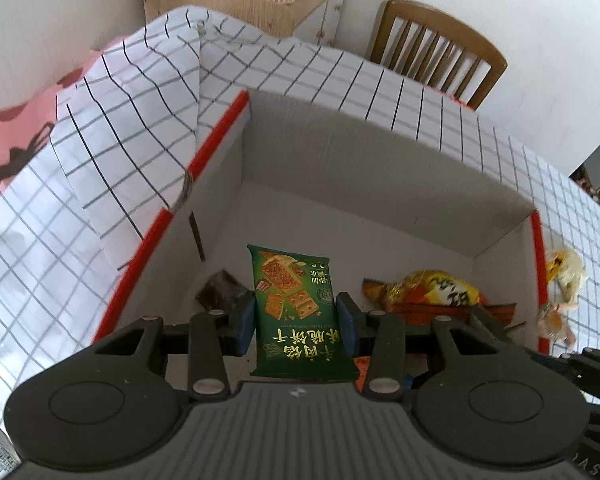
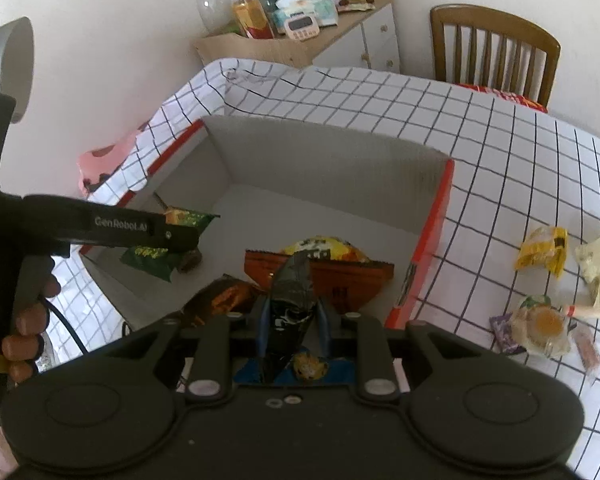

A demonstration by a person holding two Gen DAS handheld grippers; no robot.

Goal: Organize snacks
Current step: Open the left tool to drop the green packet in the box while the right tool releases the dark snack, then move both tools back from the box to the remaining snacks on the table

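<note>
My left gripper (image 1: pixel 298 320) is shut on a green cracker packet (image 1: pixel 296 300) and holds it over the white cardboard box with red edges (image 1: pixel 216 136). In the right wrist view the left gripper (image 2: pixel 188 236) reaches over the box's left side (image 2: pixel 172 152) with the green packet (image 2: pixel 156 256). My right gripper (image 2: pixel 292 316) is shut on a black wrapped snack (image 2: pixel 292 292) above the box's near part. Inside the box lie a yellow-orange bag (image 1: pixel 432 288) (image 2: pixel 320 248), an orange packet (image 2: pixel 340 280) and a dark brown packet (image 1: pixel 220 292).
Several loose snacks lie on the checked tablecloth right of the box: a yellow packet (image 2: pixel 544 252), a pale wrapper (image 2: pixel 598 268) and a round cake packet (image 2: pixel 540 328). A wooden chair (image 2: pixel 496 48) and a cluttered cabinet (image 2: pixel 300 40) stand behind the table.
</note>
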